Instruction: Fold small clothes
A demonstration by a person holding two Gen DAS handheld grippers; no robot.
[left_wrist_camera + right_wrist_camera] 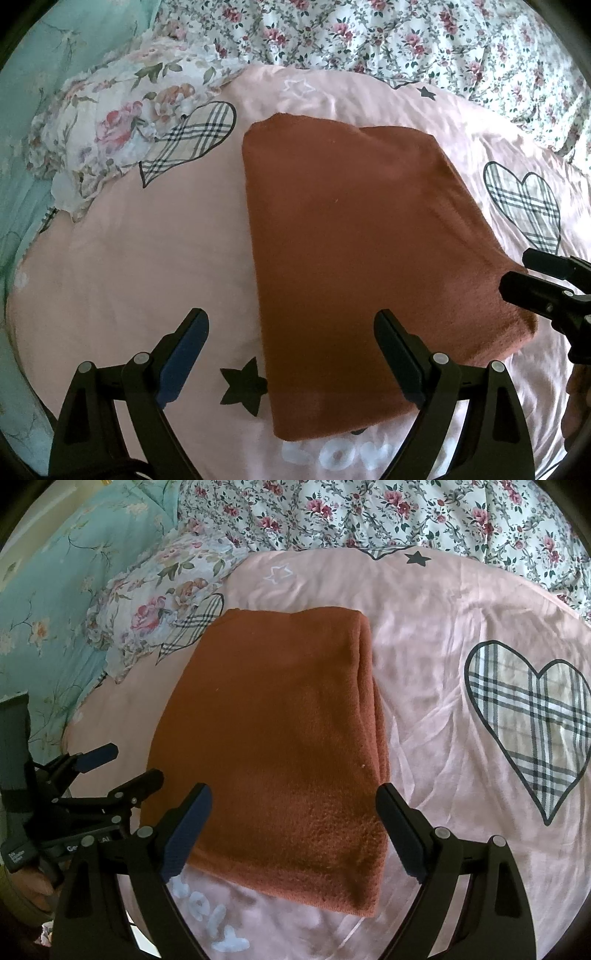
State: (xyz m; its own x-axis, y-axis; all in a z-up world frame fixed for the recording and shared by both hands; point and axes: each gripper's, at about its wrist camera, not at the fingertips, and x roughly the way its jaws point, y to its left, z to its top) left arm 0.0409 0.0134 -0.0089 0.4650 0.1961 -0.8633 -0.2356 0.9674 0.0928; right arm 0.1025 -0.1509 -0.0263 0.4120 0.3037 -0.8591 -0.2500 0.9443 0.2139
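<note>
Meanwhile folded rust cloth [354,236] lay flat ahead of both grippers; left gripper [291,354] fingers spread, empty; right gripper [293,830] likewise.

We see open pink sheet [436,686] to the right of the folded towel [280,738], flat and bare out to the rumpled floral quilt [406,513] along the far edge. To the towel's left the sheet is also bare near us, but farther back a floral pillow [110,125] lies close beside the towel's far left corner. At the near end our left gripper [291,354] and right gripper [293,827] hang with jaws wide, crowding the towel's two near corners from either side.
</note>
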